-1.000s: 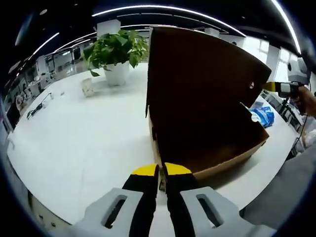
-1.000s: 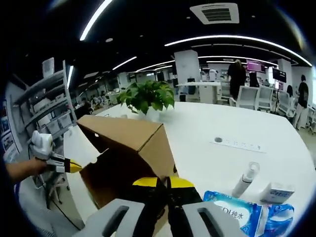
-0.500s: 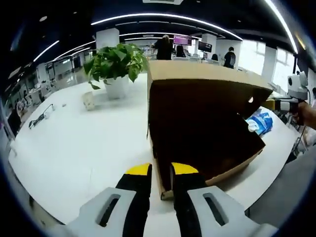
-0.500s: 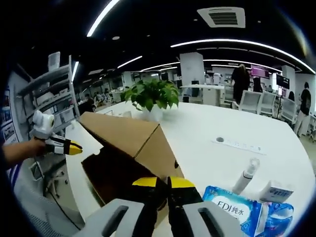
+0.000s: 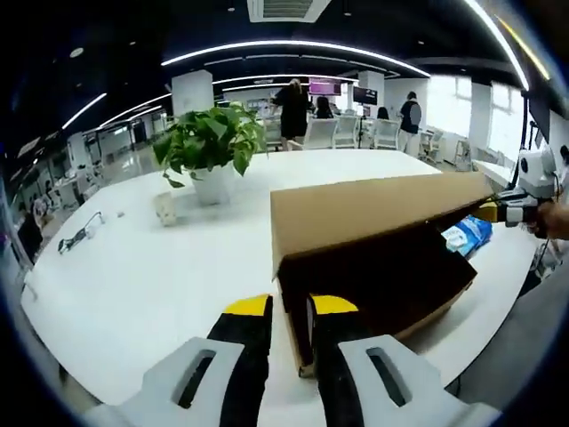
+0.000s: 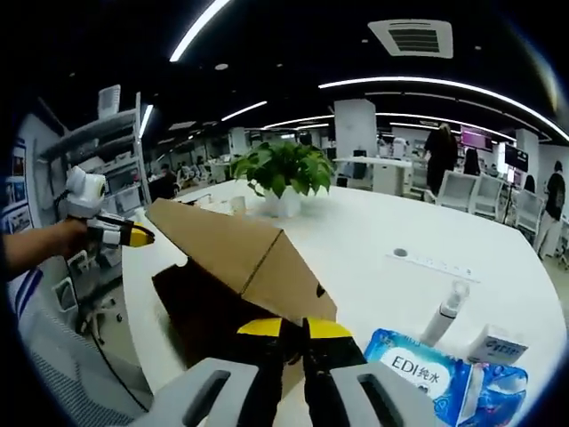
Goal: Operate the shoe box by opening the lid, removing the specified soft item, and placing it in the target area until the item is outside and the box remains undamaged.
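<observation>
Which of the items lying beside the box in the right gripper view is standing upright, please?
The white spray bottle stands upright, behind the blue wipes pack, which lies flat on the white table, and left of the low white carton.

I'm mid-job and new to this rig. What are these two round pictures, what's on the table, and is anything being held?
There is no robot here: a person carries a two-jaw gripper in each hand, and a fisheye camera rides on each one. In the left gripper view, the left gripper rises from the bottom, its jaws slightly apart around the near wall of the cardboard shoe box. The right gripper looks closed on the edge of the raised lid, propping it half open. Each gripper also shows at the side of the other's view. On the white table stand a potted plant, a blue wipes pack, a small bottle and a small white carton.
</observation>
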Demonstrator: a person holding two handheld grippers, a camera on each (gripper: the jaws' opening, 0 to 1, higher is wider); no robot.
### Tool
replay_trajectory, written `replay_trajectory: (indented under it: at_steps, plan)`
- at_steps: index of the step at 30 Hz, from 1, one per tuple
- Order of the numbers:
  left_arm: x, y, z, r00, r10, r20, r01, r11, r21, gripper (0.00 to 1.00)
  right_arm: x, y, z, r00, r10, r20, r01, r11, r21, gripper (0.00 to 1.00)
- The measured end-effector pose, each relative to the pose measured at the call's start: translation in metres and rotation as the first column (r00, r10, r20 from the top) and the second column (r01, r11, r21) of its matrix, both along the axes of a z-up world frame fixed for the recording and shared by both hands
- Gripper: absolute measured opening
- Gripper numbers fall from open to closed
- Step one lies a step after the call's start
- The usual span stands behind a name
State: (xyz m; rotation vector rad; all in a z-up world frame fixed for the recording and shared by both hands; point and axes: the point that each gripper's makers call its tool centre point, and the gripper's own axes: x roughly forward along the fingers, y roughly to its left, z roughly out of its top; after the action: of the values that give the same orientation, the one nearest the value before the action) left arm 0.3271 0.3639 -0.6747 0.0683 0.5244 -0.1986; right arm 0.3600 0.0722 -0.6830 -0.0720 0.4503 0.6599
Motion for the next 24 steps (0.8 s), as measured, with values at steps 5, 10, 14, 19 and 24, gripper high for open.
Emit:
replay_trajectory:
  at_steps: [5,10,14,19,24]
  plan:
    - [0.002,-0.002,0.004,1.000,-0.023,0.018,0.023,1.000,0.021,0.15,-0.005,0.002,-0.002,1.000,0.022,0.016,-0.022,1.000,-0.016,0.03]
    - [0.002,-0.004,0.008,0.998,-0.045,0.036,0.044,0.999,0.030,0.15,-0.010,0.004,-0.005,0.998,0.051,0.031,-0.049,0.998,-0.036,0.05]
    - [-0.001,-0.005,0.005,0.998,-0.061,0.034,0.059,0.997,0.052,0.15,-0.012,0.006,-0.005,0.996,0.071,0.050,-0.068,0.996,-0.055,0.06]
    - [-0.006,-0.005,0.000,0.997,-0.078,0.022,0.076,0.995,0.058,0.16,-0.017,0.007,-0.010,0.994,0.099,0.051,-0.095,0.993,-0.075,0.08]
    - [-0.012,-0.008,-0.005,0.995,-0.100,0.011,0.099,0.993,0.060,0.19,-0.024,0.011,-0.014,0.989,0.136,0.057,-0.130,0.987,-0.098,0.12]
